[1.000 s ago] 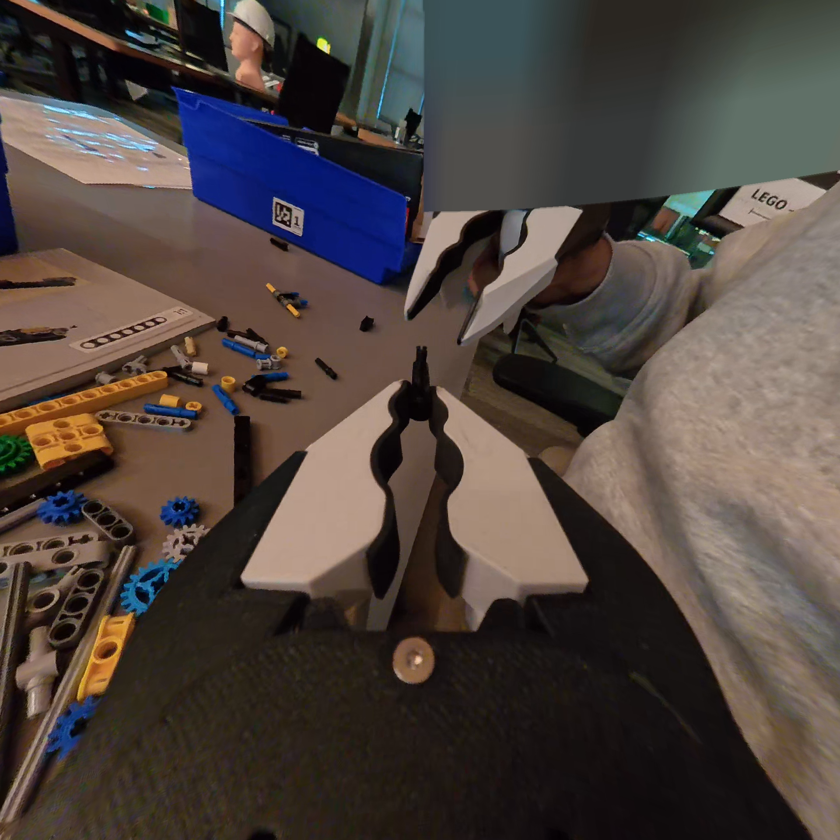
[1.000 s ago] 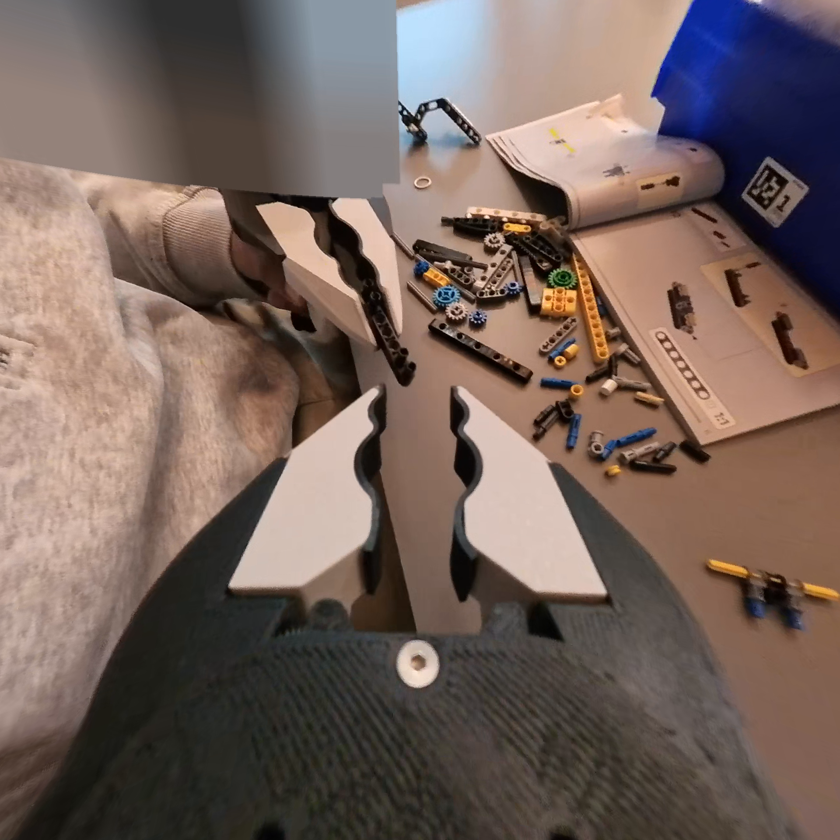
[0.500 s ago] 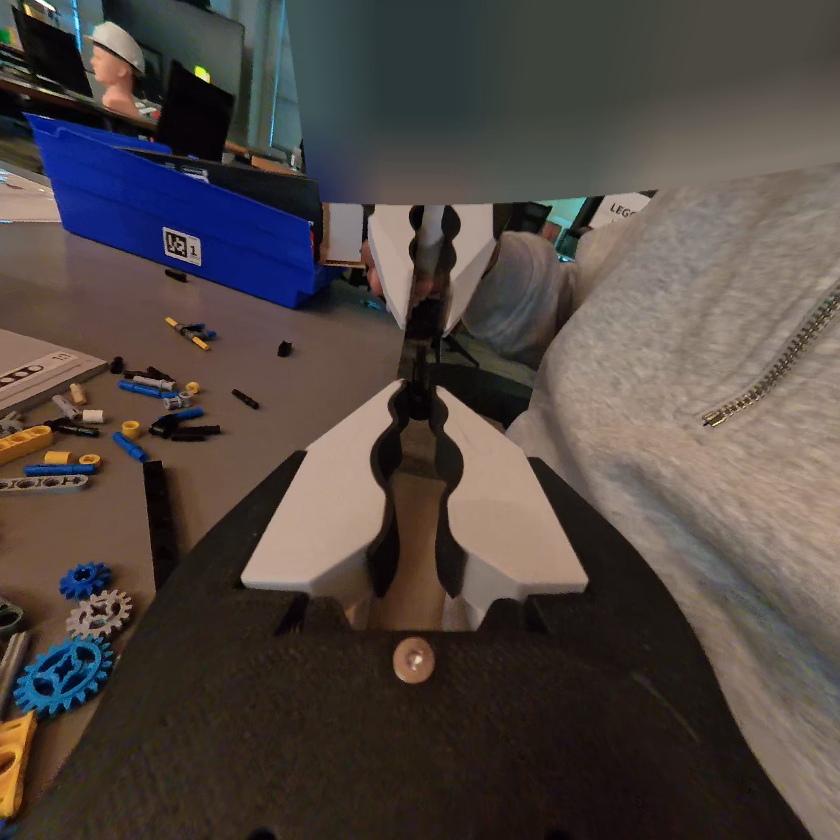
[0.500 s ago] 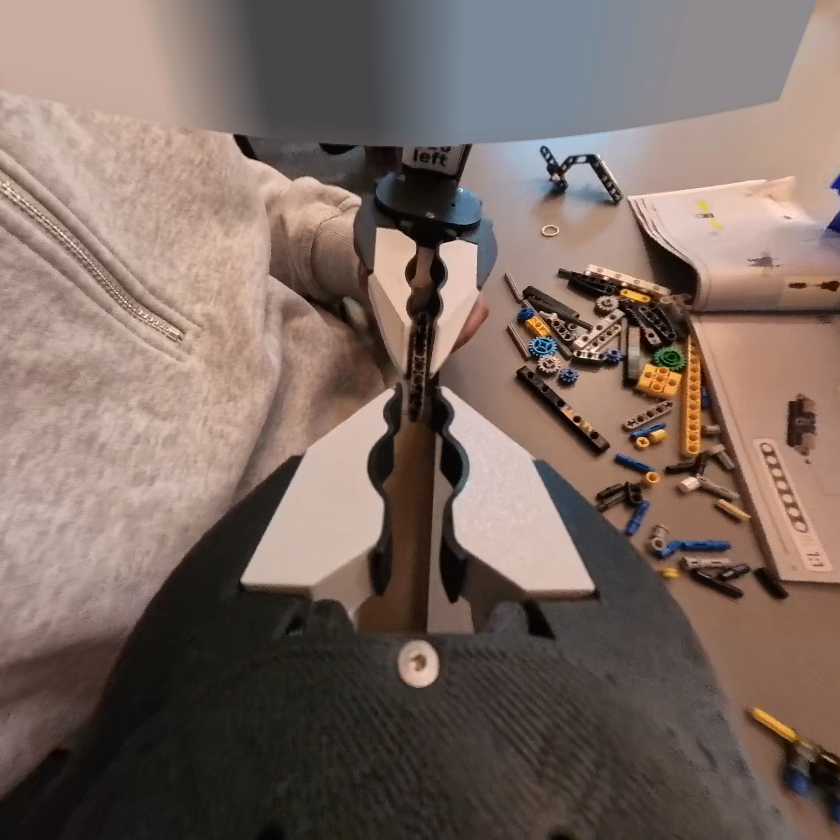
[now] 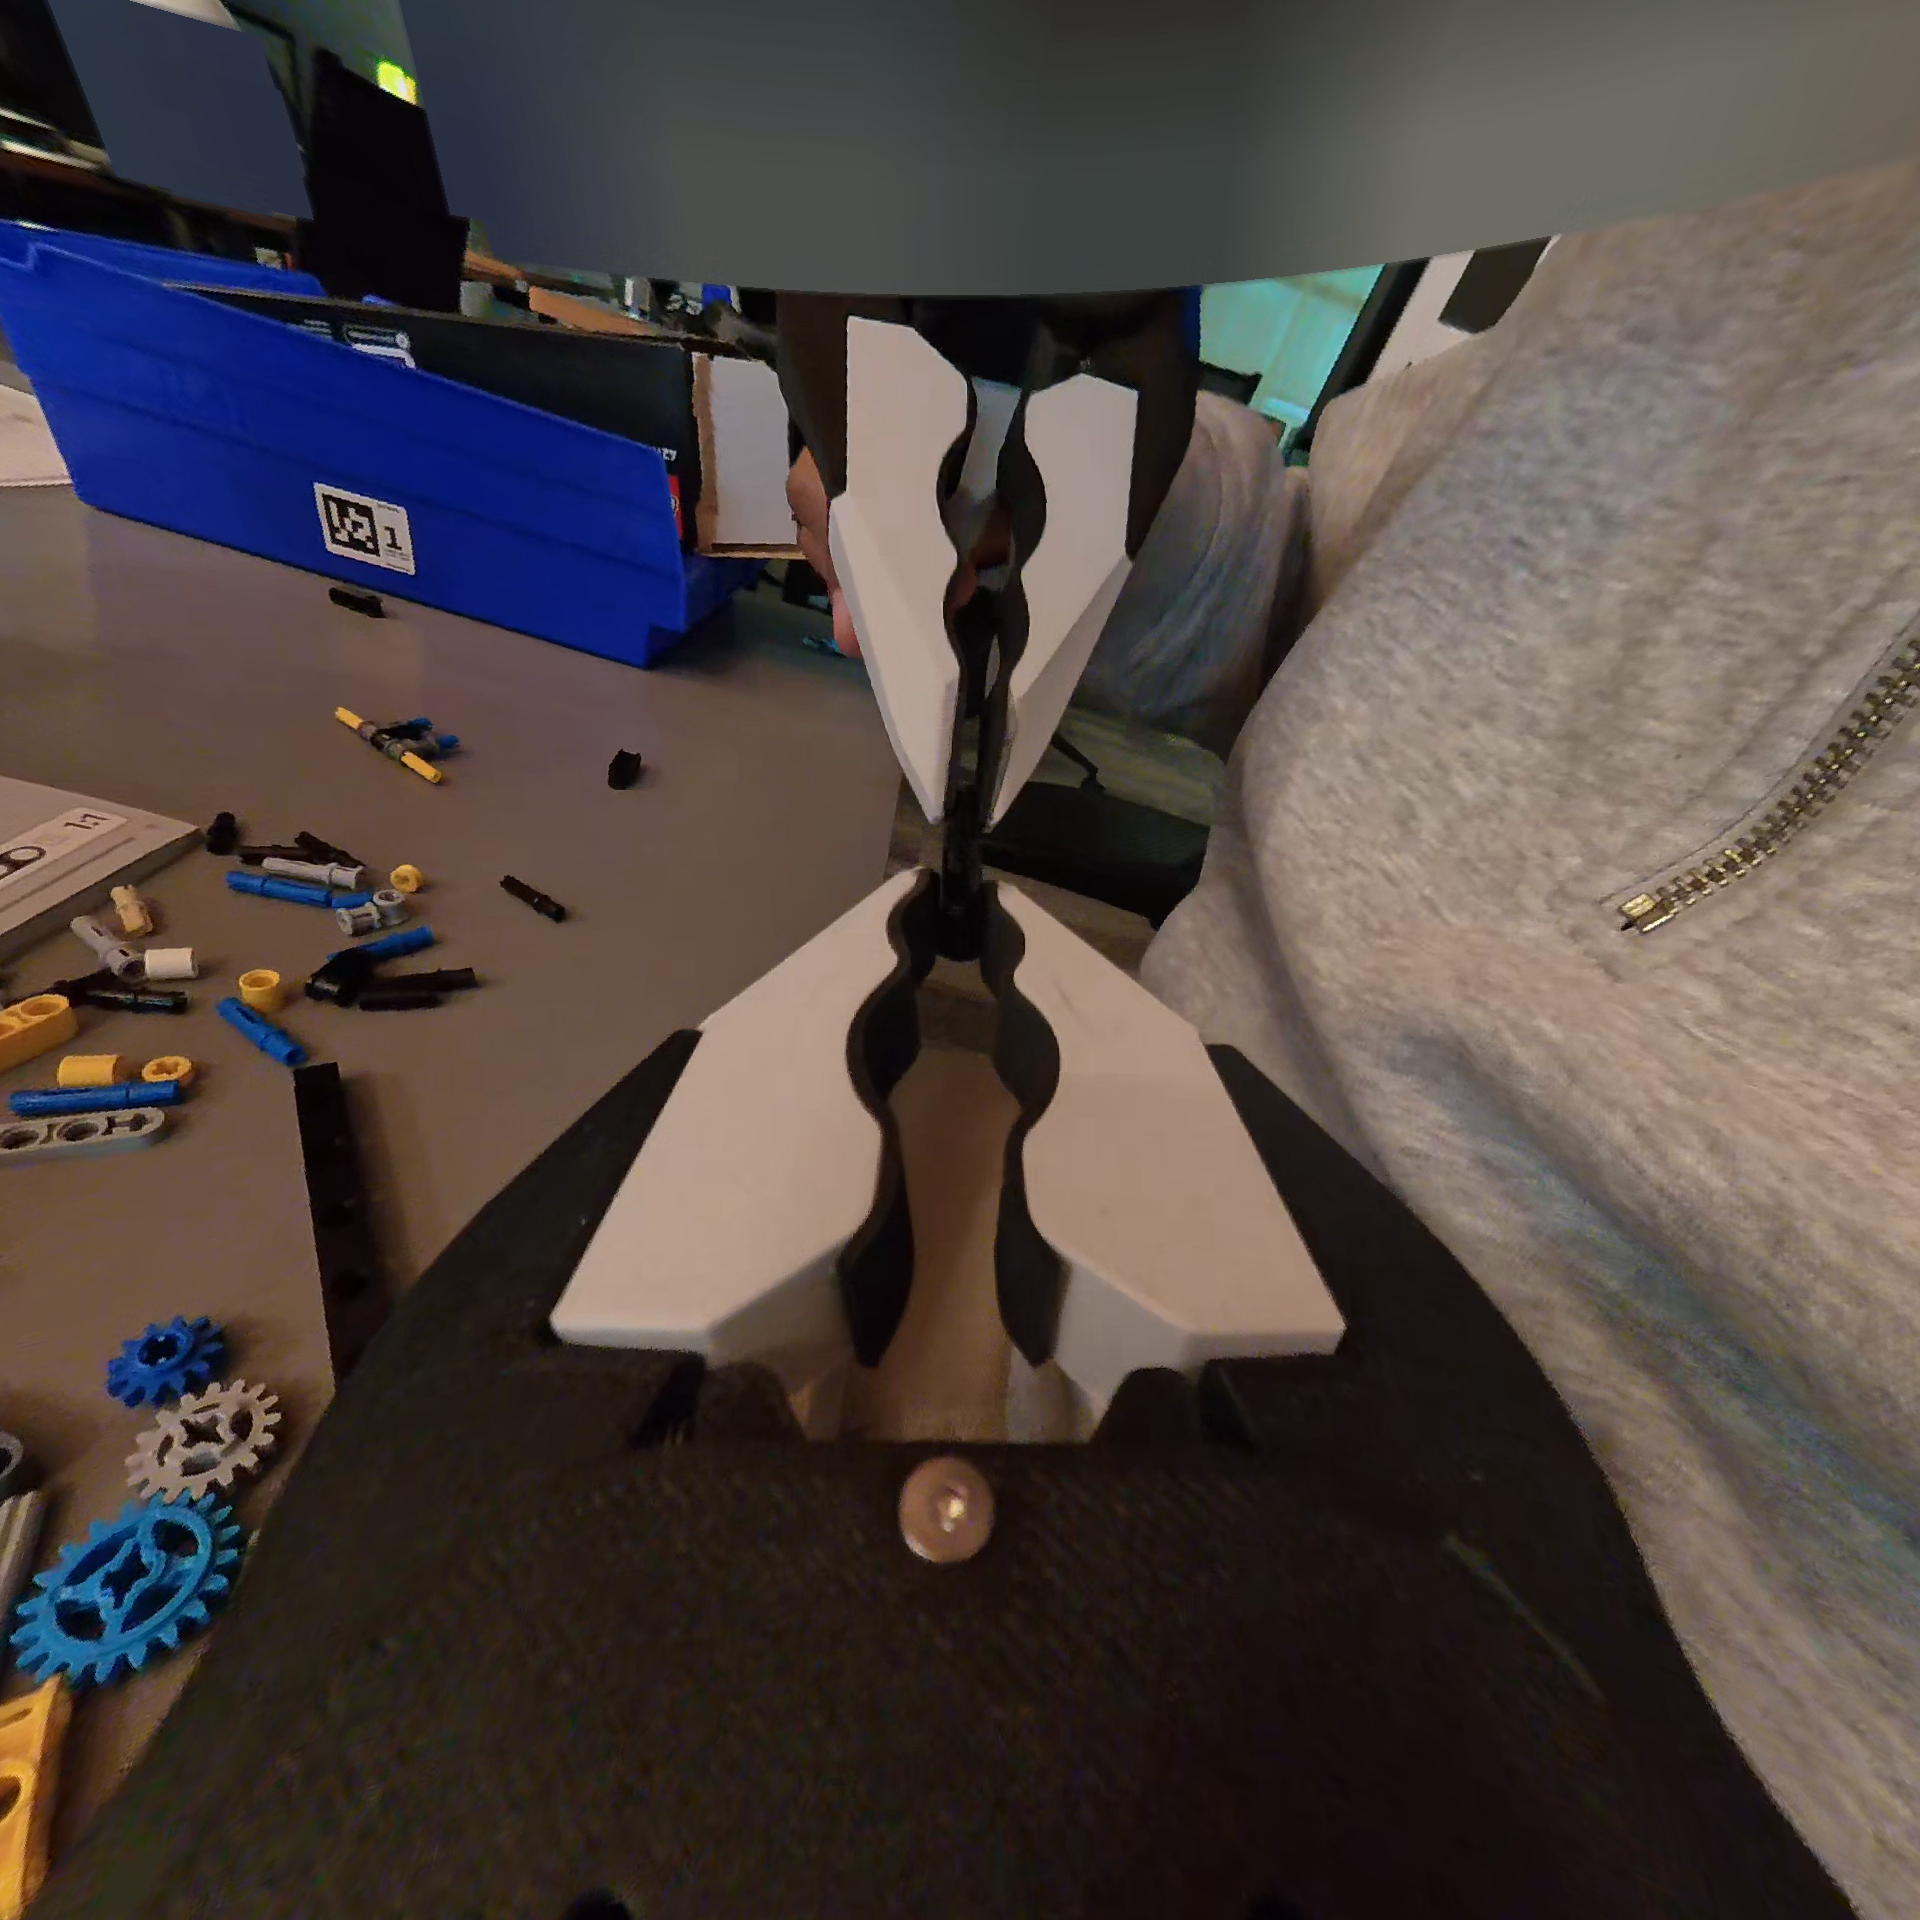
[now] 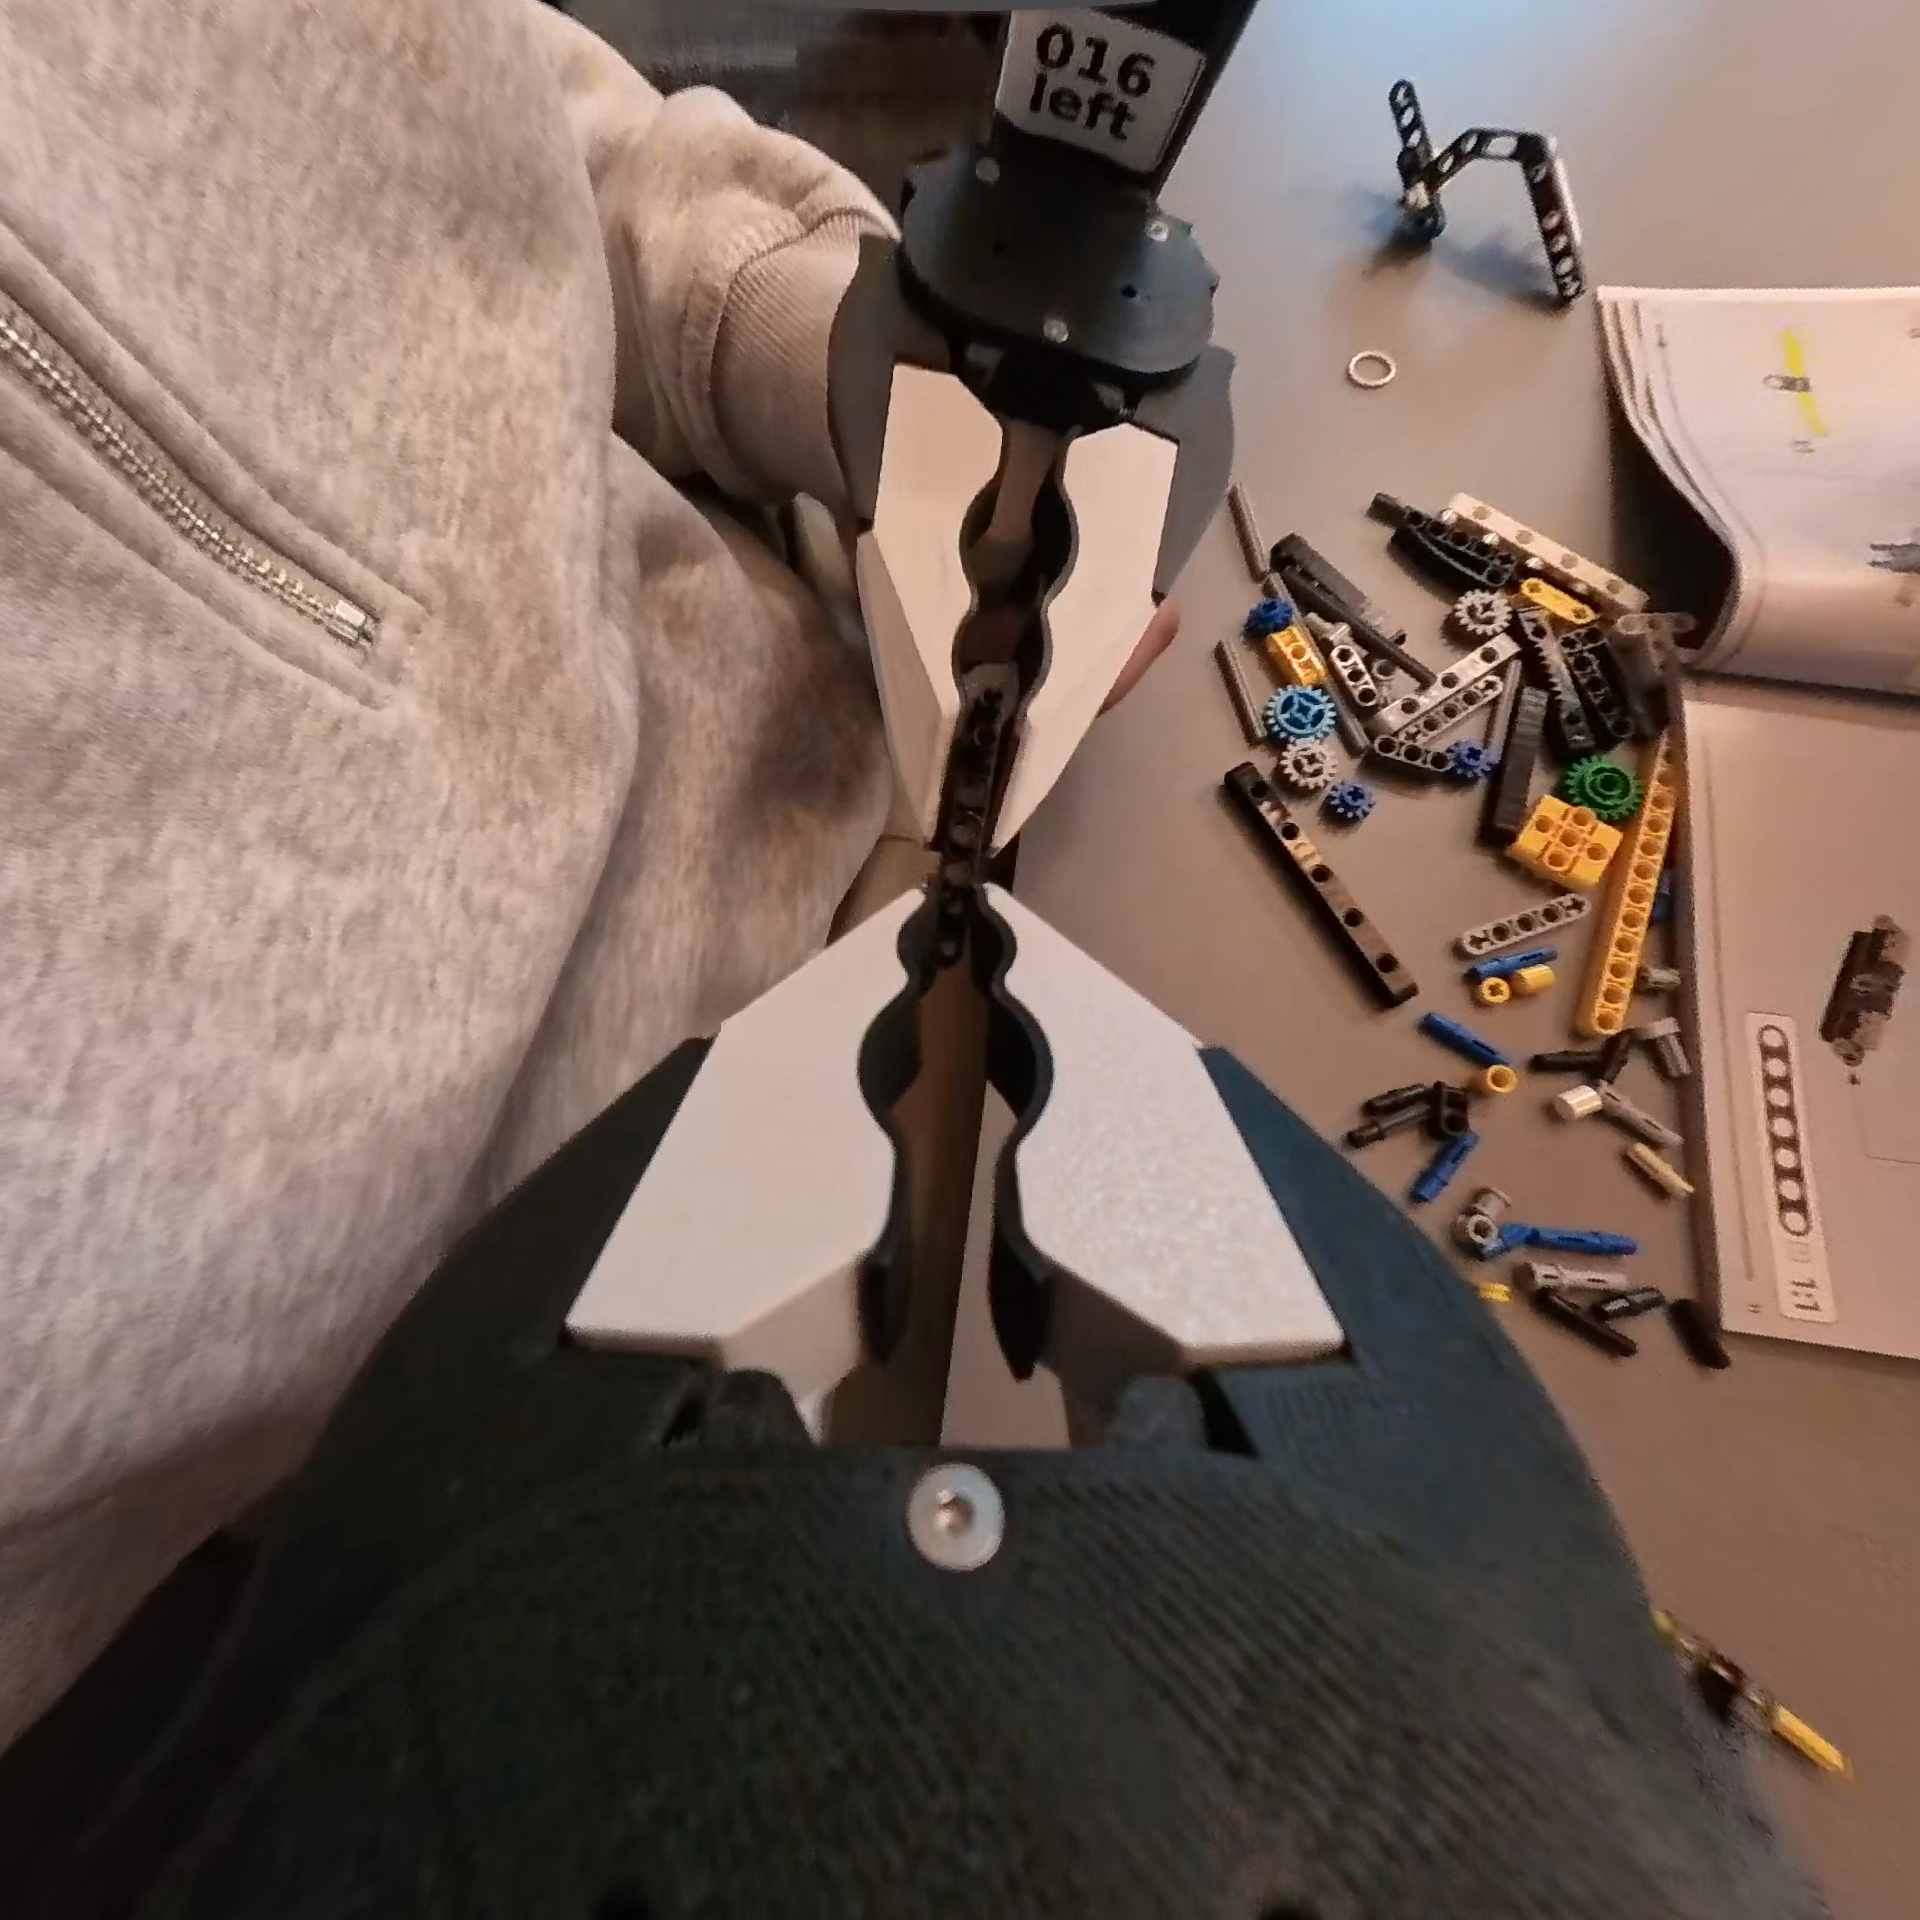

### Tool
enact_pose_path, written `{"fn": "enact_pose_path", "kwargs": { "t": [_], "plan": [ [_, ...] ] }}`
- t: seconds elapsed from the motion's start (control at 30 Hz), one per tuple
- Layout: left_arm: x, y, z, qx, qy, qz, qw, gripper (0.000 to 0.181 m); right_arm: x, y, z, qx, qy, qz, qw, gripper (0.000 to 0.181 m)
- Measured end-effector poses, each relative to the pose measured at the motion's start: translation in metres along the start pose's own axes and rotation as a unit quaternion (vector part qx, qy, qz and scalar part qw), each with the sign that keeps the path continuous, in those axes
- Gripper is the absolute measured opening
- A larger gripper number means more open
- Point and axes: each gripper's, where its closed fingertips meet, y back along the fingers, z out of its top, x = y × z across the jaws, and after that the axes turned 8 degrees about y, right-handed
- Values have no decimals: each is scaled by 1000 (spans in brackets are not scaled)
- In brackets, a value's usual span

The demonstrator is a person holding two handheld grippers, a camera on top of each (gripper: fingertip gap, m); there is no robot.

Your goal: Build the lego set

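My two grippers meet tip to tip, just off the table edge, in front of a person's grey sweater (image 6: pixel 312 675). A black beam with holes (image 6: pixel 975 774) runs between them. My left gripper (image 5: pixel 958 906) is shut on one end of it. My right gripper (image 6: pixel 956 902) is shut on the other end. In the left wrist view the right gripper (image 5: pixel 961 821) points back at me with the beam (image 5: pixel 964 857) edge-on between the tips. In the right wrist view the left gripper (image 6: pixel 971 836) points back the same way.
Loose parts lie on the grey table (image 6: pixel 1351 1558): beams, pins and gears (image 6: pixel 1507 717), a long black beam (image 6: pixel 1320 883), a blue gear (image 5: pixel 125 1584). An open instruction booklet (image 6: pixel 1829 1091) lies to the right. A blue bin (image 5: pixel 312 436) stands behind. A small black frame (image 6: pixel 1486 177) stands far off. My left and right fingertips are right by each other. The blue gear (image 5: pixel 125 1584) is about 15 centimeters from both grippers' fingertips. It is also in sight in the right wrist view (image 6: pixel 1302 711).
Both grippers swung round to face each other. My right gripper was open a second ago and has shut on the free end of the beam that the left one holds.
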Motion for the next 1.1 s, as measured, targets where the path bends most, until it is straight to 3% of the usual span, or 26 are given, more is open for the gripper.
{"fn": "enact_pose_path", "kwargs": {
  "t": [0.47,0.67,1.1],
  "plan": [
    [1,-1,-7,33,-12,13,999,6,3,-6,-10,75,37,18,996,4],
    [3,0,-5,28,-12,22,999,6,1,-6,-10,69,37,7,997,2],
    [26,-6,-11,67,-126,160,977,5,-18,-9,-31,105,-80,-84,988,1]
  ]
}}
